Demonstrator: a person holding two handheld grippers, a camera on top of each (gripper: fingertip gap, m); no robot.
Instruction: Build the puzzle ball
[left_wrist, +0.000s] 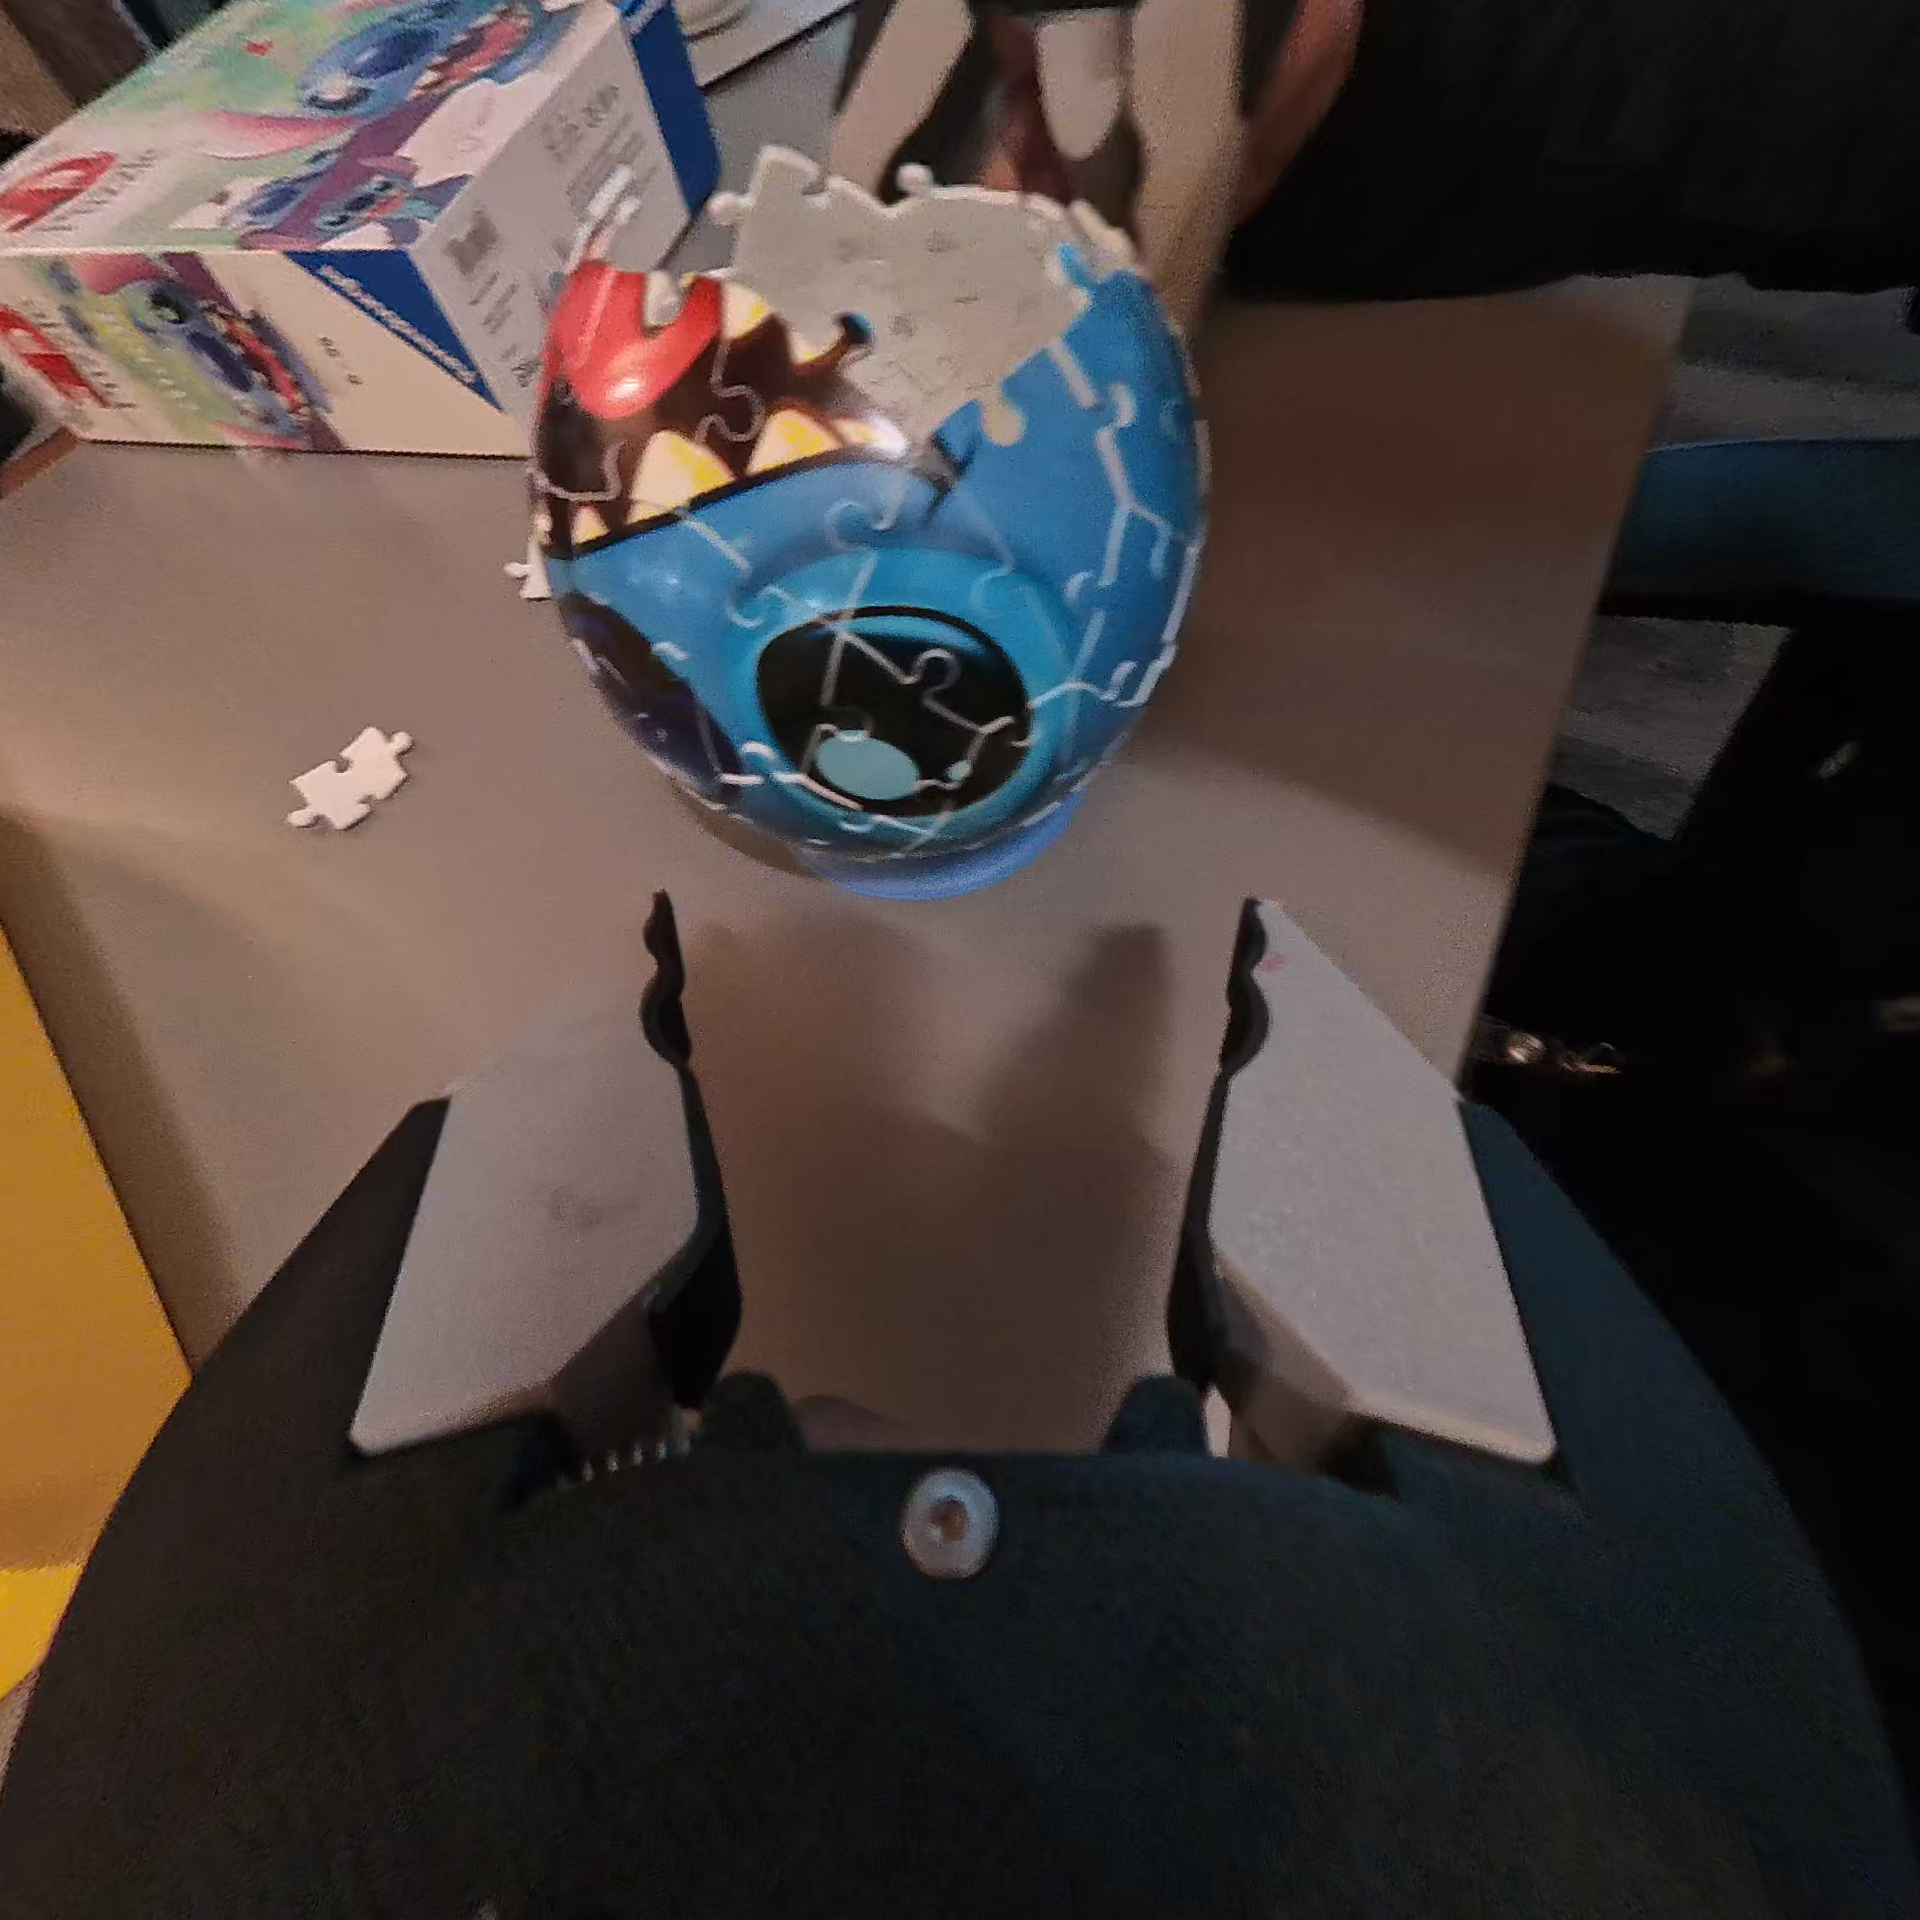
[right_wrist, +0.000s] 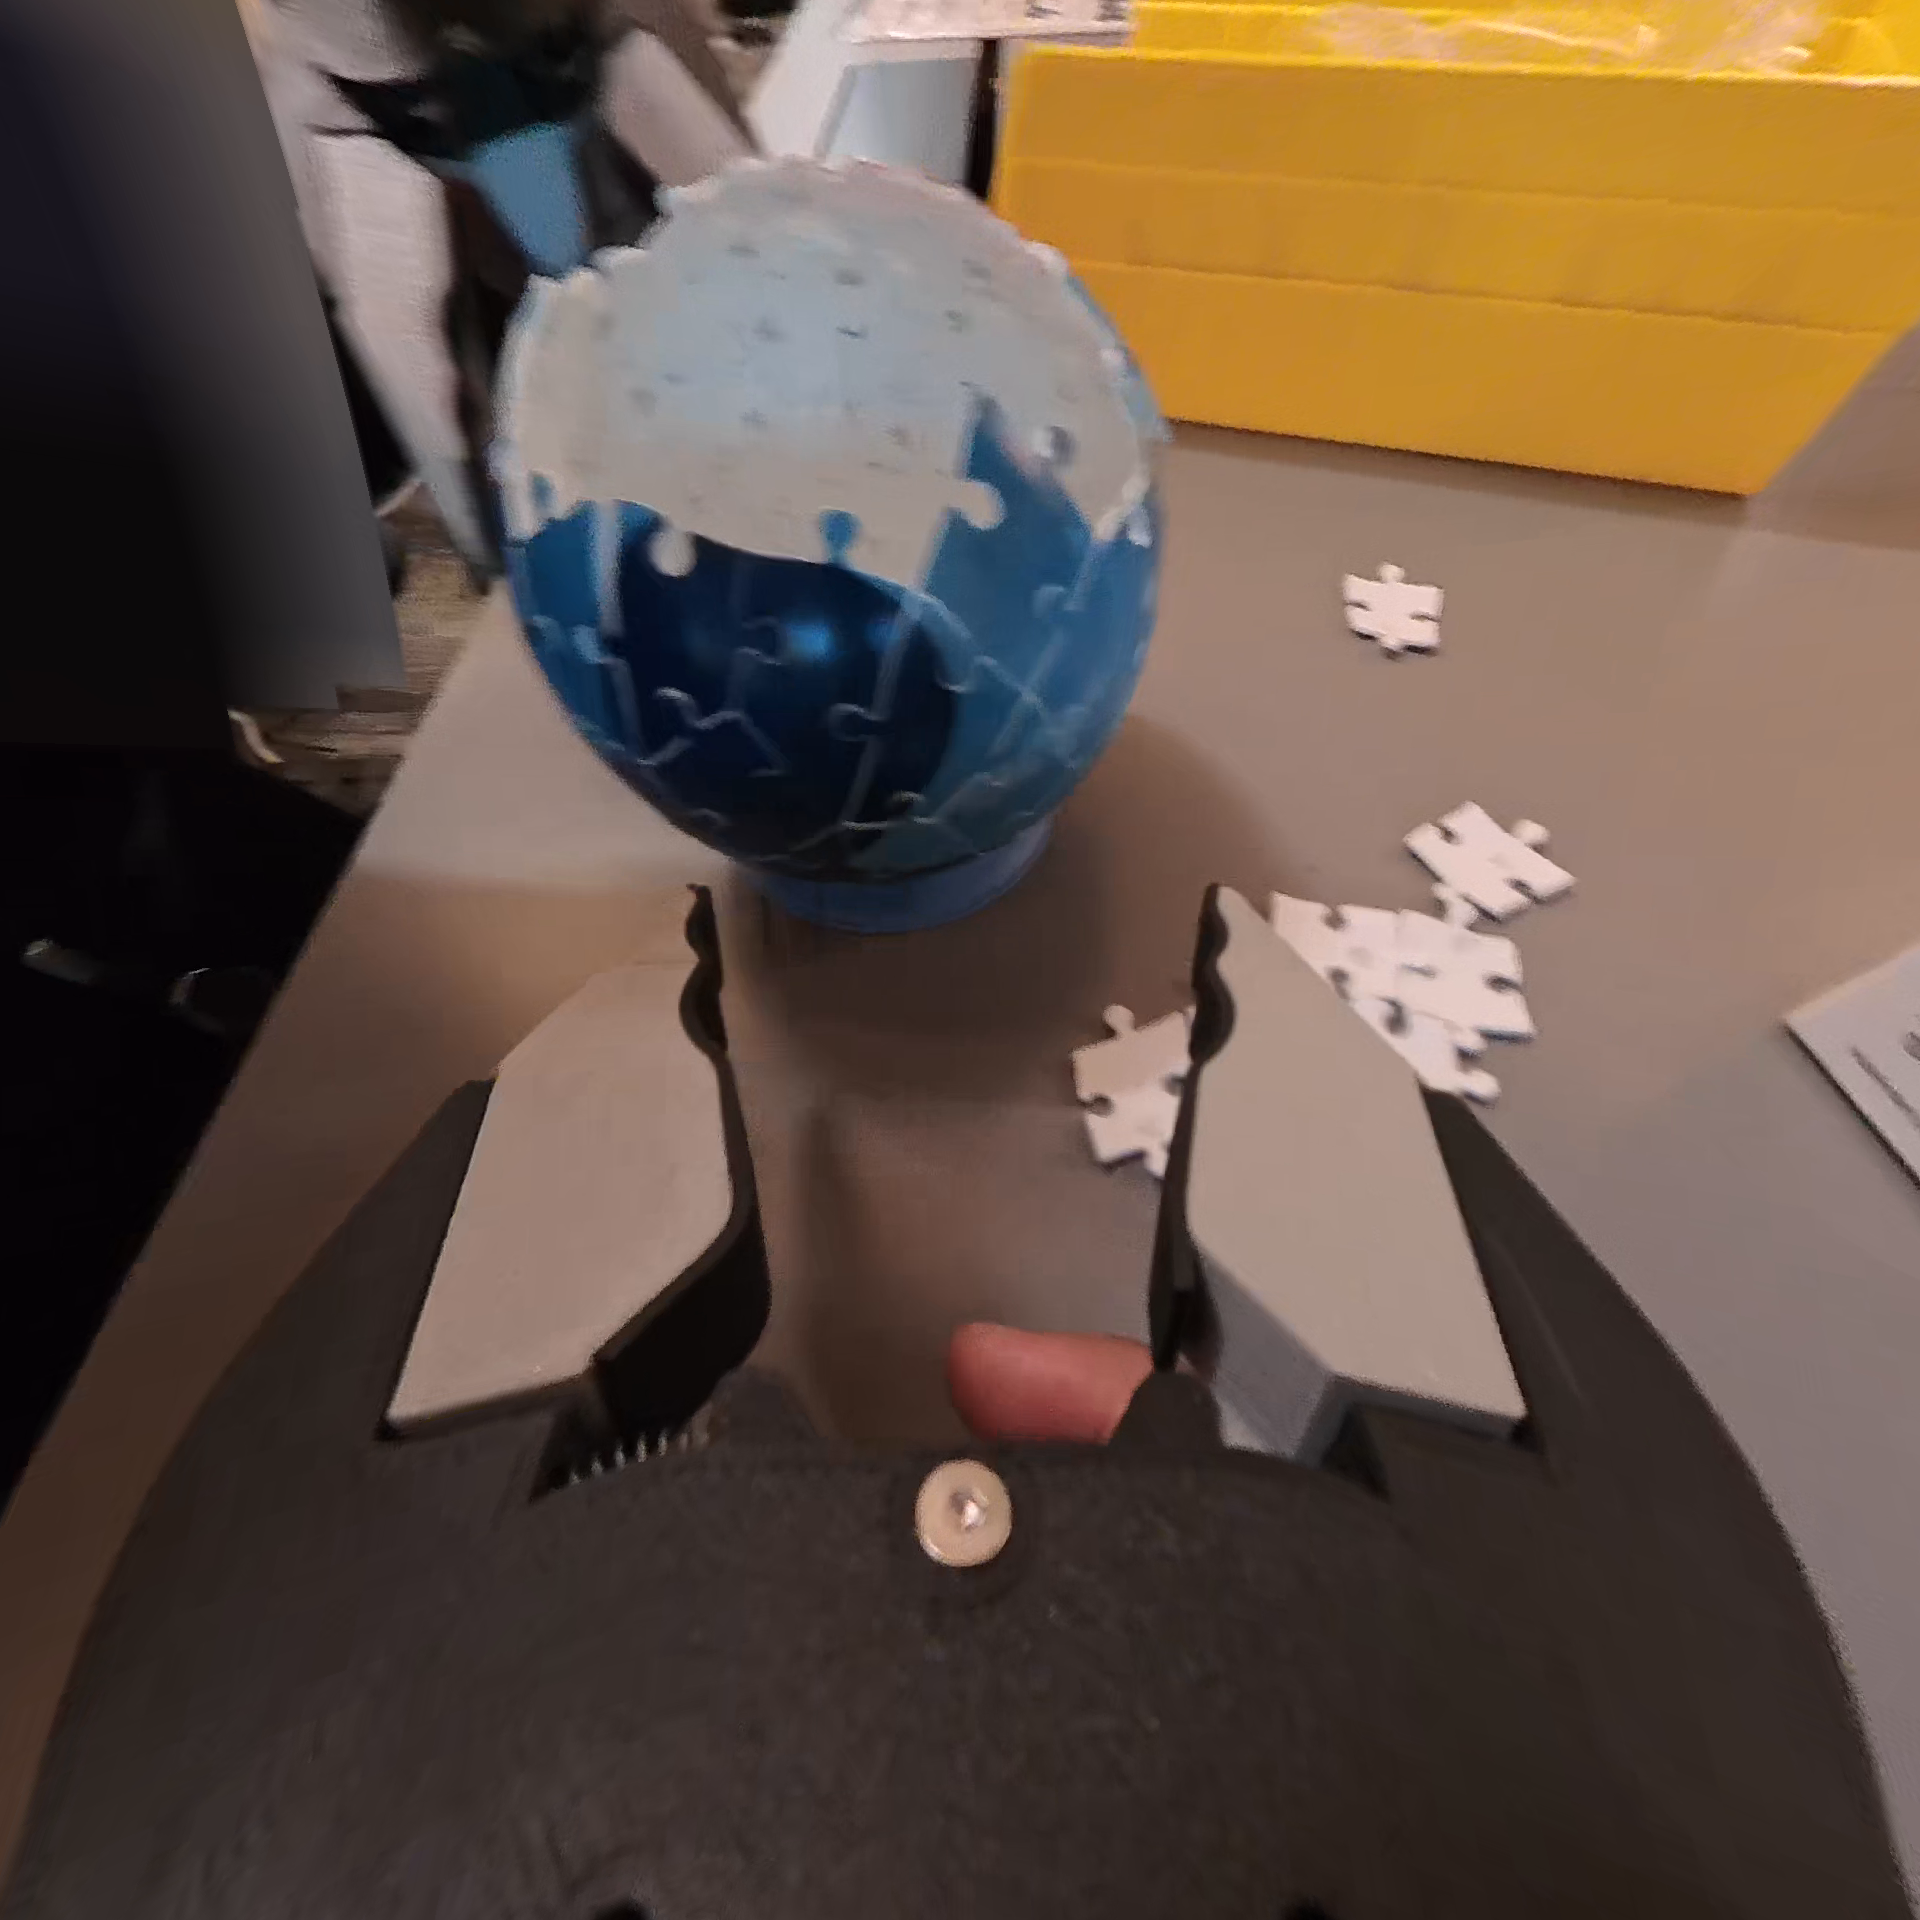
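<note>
- Nearest in the left wrist view, the left gripper (left_wrist: 951, 920) has its fingers spread wide with nothing between them, hanging over the grey table (left_wrist: 260, 644) just short of the ball.
- Beyond its tips the puzzle ball (left_wrist: 868, 540) sits on a blue ring stand (left_wrist: 935, 878), roughly mid-table. It is only part built: the top is open with a jagged edge, and the pale inside of the far wall shows through.
- From this side the ball shows a round black eye, teeth and a red patch on blue.
- One loose white piece (left_wrist: 348, 779) lies to the left of the ball, apart from it.
- At far left stands a printed box (left_wrist: 343, 260).
- In the right wrist view the right gripper (right_wrist: 951, 904) is likewise wide open and empty, its tips just short of the stand.
- Several white pieces (right_wrist: 1403, 987) lie face down to the right, one partly under the right finger.
- Far right, a yellow bin (right_wrist: 1455, 260) rests on the table.
</note>
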